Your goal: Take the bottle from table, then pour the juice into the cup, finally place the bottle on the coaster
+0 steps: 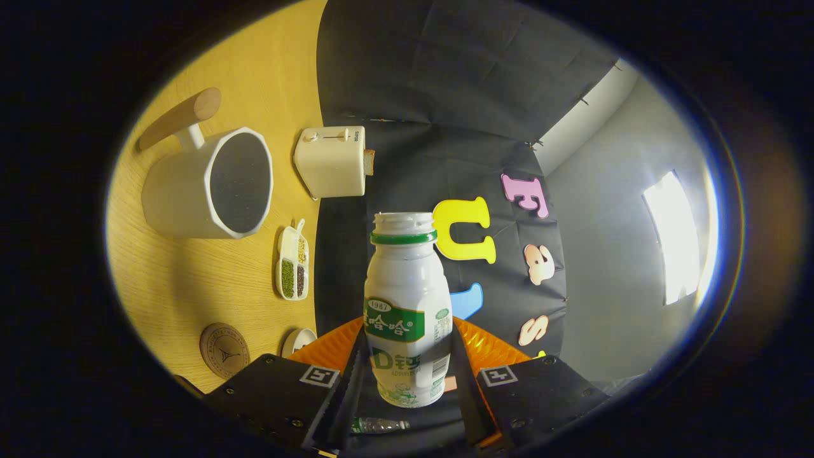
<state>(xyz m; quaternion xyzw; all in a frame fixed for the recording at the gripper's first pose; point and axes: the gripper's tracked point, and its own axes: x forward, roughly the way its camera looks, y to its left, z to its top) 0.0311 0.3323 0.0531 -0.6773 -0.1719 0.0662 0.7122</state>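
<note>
I have the bottle (pixel 407 312) clamped between the gripper's (pixel 407 381) two fingers, one pressing on each side of its lower body, and its cap is off so the threaded mouth is bare. The whole view is rolled on its side: the wooden table (pixel 191 280) stands like a wall beside the bottle, so I judge the hand is turned hard over at the wrist, with the bottle lying near level above the table's back edge, where the wood meets the booth cloth. That looks to me like the pouring step, or the roll into or out of it; I can't see any juice moving, and I can't tell how much is left inside. The cup (pixel 206 184), white with a wooden handle, sits well out on the table, apart from the bottle's mouth, with a toaster (pixel 332 161) behind it at the back edge and a small divided dish (pixel 293 262) of grains near that same edge. To pour cleanly I would bring the mouth over the cup's opening before tipping any further, keep the squeeze firm because the plastic body is smooth, and tilt slowly so the stream stays thin. The round coaster (pixel 224 350) lies just beside my near finger, next to a small white dish (pixel 297 341), with its top bare for the bottle.
</note>
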